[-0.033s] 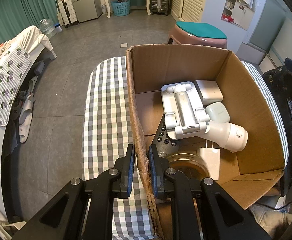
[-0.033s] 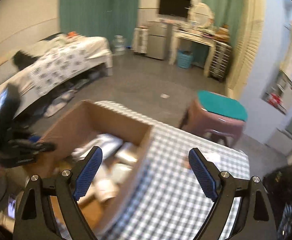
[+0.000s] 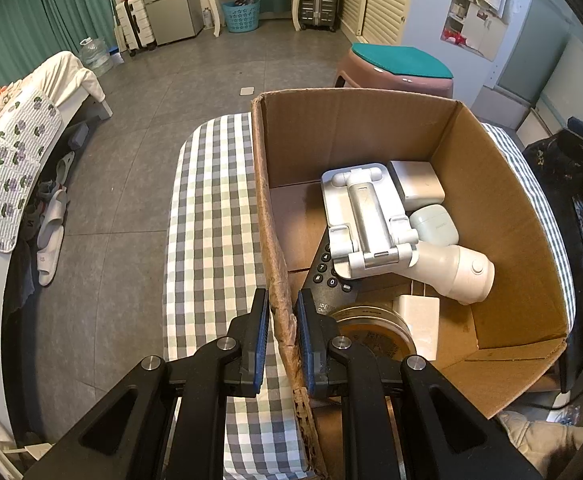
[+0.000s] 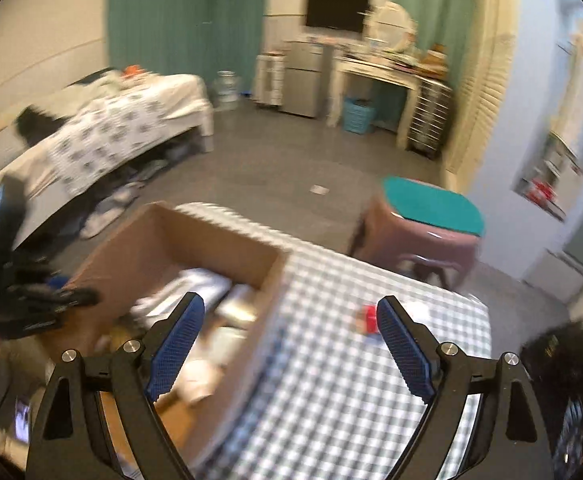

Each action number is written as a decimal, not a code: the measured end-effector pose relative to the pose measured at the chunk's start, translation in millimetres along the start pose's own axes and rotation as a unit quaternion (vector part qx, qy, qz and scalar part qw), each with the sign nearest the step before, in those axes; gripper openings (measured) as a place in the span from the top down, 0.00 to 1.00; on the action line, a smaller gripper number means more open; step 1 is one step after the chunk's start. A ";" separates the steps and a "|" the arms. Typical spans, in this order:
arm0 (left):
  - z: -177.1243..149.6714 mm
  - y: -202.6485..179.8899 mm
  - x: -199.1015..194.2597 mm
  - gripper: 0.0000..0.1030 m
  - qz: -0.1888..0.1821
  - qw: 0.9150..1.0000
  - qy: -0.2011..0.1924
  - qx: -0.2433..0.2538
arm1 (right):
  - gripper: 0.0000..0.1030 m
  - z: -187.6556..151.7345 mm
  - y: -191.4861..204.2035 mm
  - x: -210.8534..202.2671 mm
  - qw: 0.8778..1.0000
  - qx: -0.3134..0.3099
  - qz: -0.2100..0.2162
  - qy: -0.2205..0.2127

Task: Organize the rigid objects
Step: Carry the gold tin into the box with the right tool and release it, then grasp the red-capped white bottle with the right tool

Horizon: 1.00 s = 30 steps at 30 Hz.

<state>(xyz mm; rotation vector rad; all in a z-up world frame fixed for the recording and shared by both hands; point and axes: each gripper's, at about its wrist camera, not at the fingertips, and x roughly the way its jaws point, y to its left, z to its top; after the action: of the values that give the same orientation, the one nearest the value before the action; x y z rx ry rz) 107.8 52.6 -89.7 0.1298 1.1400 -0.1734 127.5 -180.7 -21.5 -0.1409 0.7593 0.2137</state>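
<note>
Checked cloth covers the table (image 3: 211,216), where the left hand-held gripper (image 3: 282,312) pinches the cardboard box (image 3: 355,128) wall. The right hand-held gripper (image 4: 291,344) hangs empty, its jaws just widened, with a small red object (image 4: 369,318) waiting beyond. Tugging could tear the frayed wall or tip the box.
</note>
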 end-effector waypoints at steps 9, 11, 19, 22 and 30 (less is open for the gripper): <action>-0.6 0.3 0.2 0.87 -0.001 1.000 0.000 -0.002 | 0.14 -4.6 -77.4 68.4 0.987 0.119 -0.069 0.087; -0.8 -0.2 0.1 0.87 0.001 1.000 -0.001 -0.001 | 0.14 -5.9 -84.8 85.9 0.984 0.125 -0.081 0.100; -1.1 -0.6 0.4 0.87 0.006 1.000 -0.001 0.003 | 0.14 -12.4 -102.1 126.4 0.975 0.147 -0.121 0.114; -1.5 -0.5 0.5 0.87 0.007 1.000 -0.001 0.004 | 0.14 -10.0 -106.4 145.6 0.971 0.155 -0.134 0.125; -1.6 -1.1 0.8 0.87 0.007 1.000 -0.001 0.006 | 0.14 -21.2 -119.5 176.3 0.961 0.184 -0.127 0.162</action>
<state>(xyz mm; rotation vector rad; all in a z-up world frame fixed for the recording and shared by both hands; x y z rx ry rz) 106.5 51.8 -91.1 0.1481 1.1357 -0.1668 266.6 -276.0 -153.3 0.0832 1.0831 -0.2028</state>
